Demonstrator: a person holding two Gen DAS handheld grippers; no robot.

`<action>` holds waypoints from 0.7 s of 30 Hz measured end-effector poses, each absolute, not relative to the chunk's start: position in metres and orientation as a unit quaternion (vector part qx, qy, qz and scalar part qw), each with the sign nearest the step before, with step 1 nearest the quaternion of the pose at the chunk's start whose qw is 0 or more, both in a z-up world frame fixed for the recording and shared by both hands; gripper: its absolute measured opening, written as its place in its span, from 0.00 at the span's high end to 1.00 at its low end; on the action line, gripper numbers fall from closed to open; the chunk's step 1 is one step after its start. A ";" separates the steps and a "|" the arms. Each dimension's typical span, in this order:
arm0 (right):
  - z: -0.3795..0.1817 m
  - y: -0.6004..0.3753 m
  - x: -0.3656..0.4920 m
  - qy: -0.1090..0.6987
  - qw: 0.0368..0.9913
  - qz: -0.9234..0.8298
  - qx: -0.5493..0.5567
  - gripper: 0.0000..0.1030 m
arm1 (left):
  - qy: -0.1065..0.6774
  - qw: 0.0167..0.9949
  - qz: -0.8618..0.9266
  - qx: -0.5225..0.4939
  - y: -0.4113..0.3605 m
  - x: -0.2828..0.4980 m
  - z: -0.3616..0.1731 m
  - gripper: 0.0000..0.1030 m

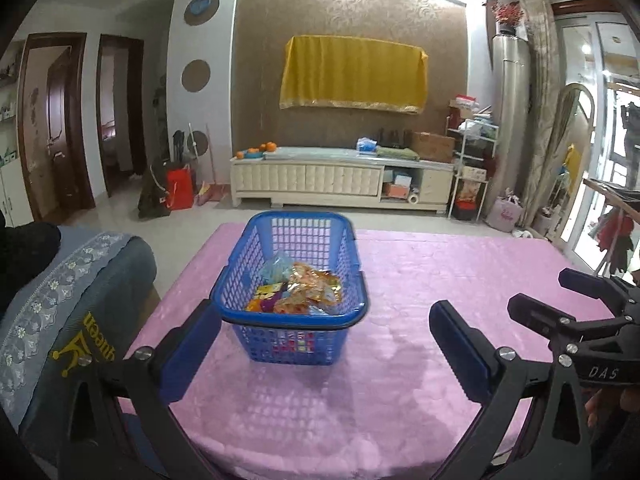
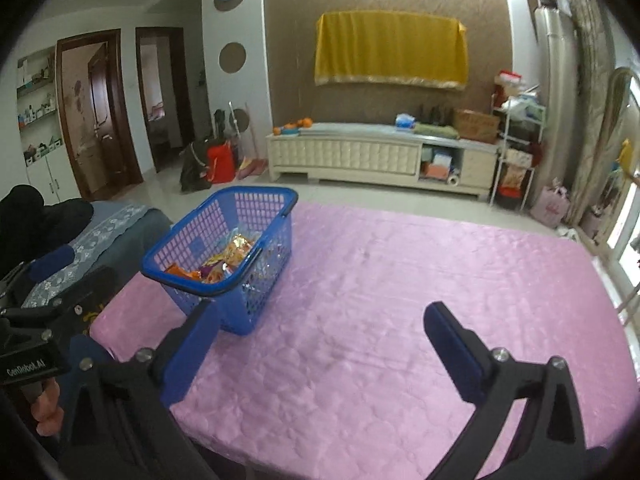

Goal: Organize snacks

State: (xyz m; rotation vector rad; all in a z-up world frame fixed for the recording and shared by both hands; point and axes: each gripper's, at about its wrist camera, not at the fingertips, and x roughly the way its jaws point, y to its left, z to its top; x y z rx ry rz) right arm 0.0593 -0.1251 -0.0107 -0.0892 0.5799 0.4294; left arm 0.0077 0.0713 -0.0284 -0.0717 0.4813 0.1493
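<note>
- The blue basket stands on the pink tablecloth, toward the table's left end; in the left wrist view it sits at about 12 o'clock from the left gripper, just beyond the fingertips.
- The snack packets lie heaped inside the basket (orange, yellow and pale blue wrappers, too jumbled to count). No packet shows on the cloth in either view, so by my judgement the sorting is largely done.
- Left gripper: jaws spread wide, holding nothing. Its left finger stands close against the basket's near left corner; whether it touches I cannot tell.
- Right gripper: likewise spread wide and empty, hanging over bare cloth with the basket at about 10 o'clock from it.
- Risk: the basket is light, open-weave plastic, and the cloth looks slick, so a nudge from that near finger could slide or tip it toward the table's left edge, beside the blue-grey sofa arm.
- Risk: the basket's handle lies folded along the rim (a finger catching under it would lift one side and spill packets).
- Risk: the two grippers are close together, so a careless turn could knock them.
</note>
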 end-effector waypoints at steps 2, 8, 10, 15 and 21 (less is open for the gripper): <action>-0.005 -0.128 0.048 0.272 0.939 0.205 -0.047 0.00 | 0.229 0.970 0.072 -0.030 0.065 -0.003 -0.023 0.00; 0.006 -0.134 0.025 0.256 0.944 0.207 -0.035 0.00 | 0.207 0.976 0.056 -0.027 0.053 -0.027 -0.011 0.00; 0.006 -0.134 0.020 0.257 0.943 0.210 -0.035 0.00 | 0.207 0.976 0.058 -0.026 0.051 -0.032 -0.012 0.00; 0.008 -0.140 0.013 0.251 0.946 0.203 -0.025 0.00 | 0.209 0.976 0.050 -0.037 0.051 -0.042 -0.015 0.00; 0.007 -0.138 0.008 0.247 0.948 0.201 -0.027 0.00 | 0.209 0.976 0.040 -0.038 0.049 -0.050 -0.014 0.00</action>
